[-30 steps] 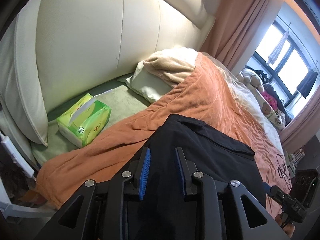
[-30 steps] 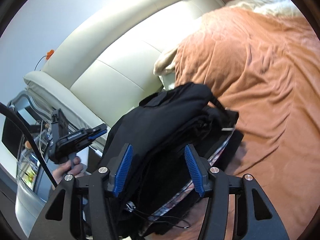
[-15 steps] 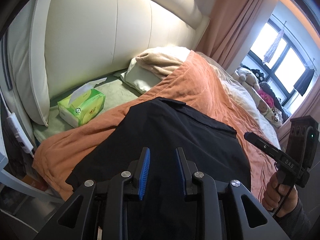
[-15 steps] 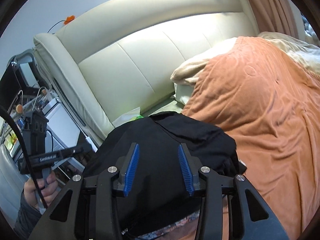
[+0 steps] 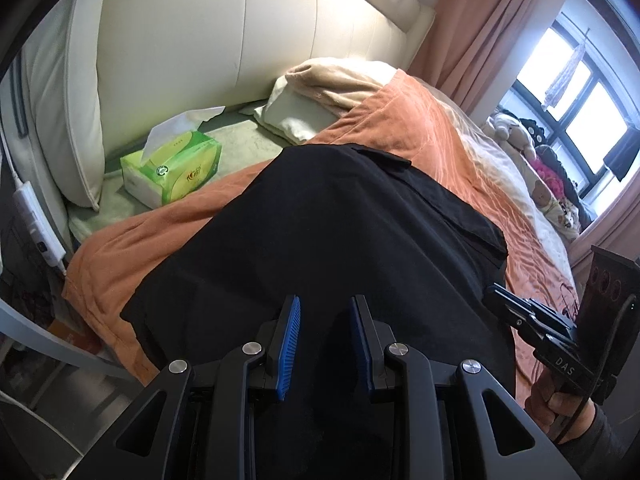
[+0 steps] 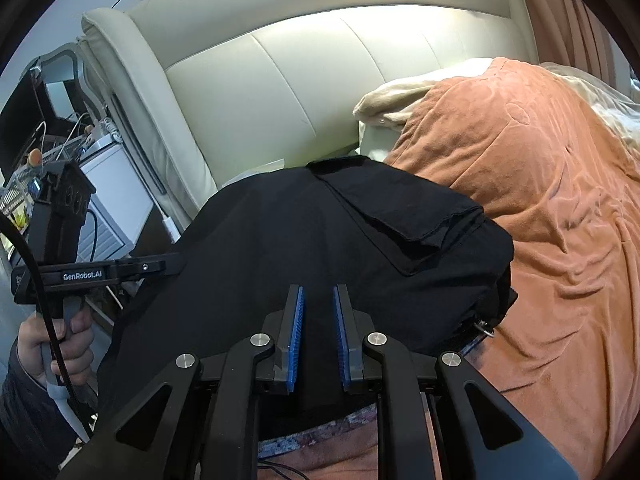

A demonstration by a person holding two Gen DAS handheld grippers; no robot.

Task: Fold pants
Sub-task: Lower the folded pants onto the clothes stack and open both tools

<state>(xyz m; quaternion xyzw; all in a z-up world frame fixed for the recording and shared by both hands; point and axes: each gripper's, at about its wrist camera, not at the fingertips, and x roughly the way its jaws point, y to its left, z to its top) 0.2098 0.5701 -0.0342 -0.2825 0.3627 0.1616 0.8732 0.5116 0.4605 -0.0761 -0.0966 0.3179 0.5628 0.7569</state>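
Note:
Black pants [image 5: 340, 220] lie folded over on the orange blanket [image 5: 424, 120], seen again as the pants [image 6: 320, 232] in the right wrist view. My left gripper [image 5: 324, 300] sits at their near left edge, its jaws narrow with black cloth pinched between the blue pads. From the right wrist view the left gripper [image 6: 176, 264] shows side-on, its tips at the pants' edge. My right gripper [image 6: 318, 288] is closing, with black cloth between its pads. The right gripper [image 5: 490, 292] meets the pants' right edge in the left wrist view.
A green tissue box [image 5: 172, 168] and a pale pillow [image 5: 296, 116] lie by the cream headboard [image 5: 240, 40]. A white power strip [image 5: 36, 220] hangs at the left. Stuffed toys [image 5: 516, 132] sit near the window. A white nightstand [image 6: 112, 192] stands beside the bed.
The pants, bunched and raised a second ago, now lie spread lower over the blanket. The right gripper's view rolled level and its jaws narrowed onto the cloth. The left gripper drew back.

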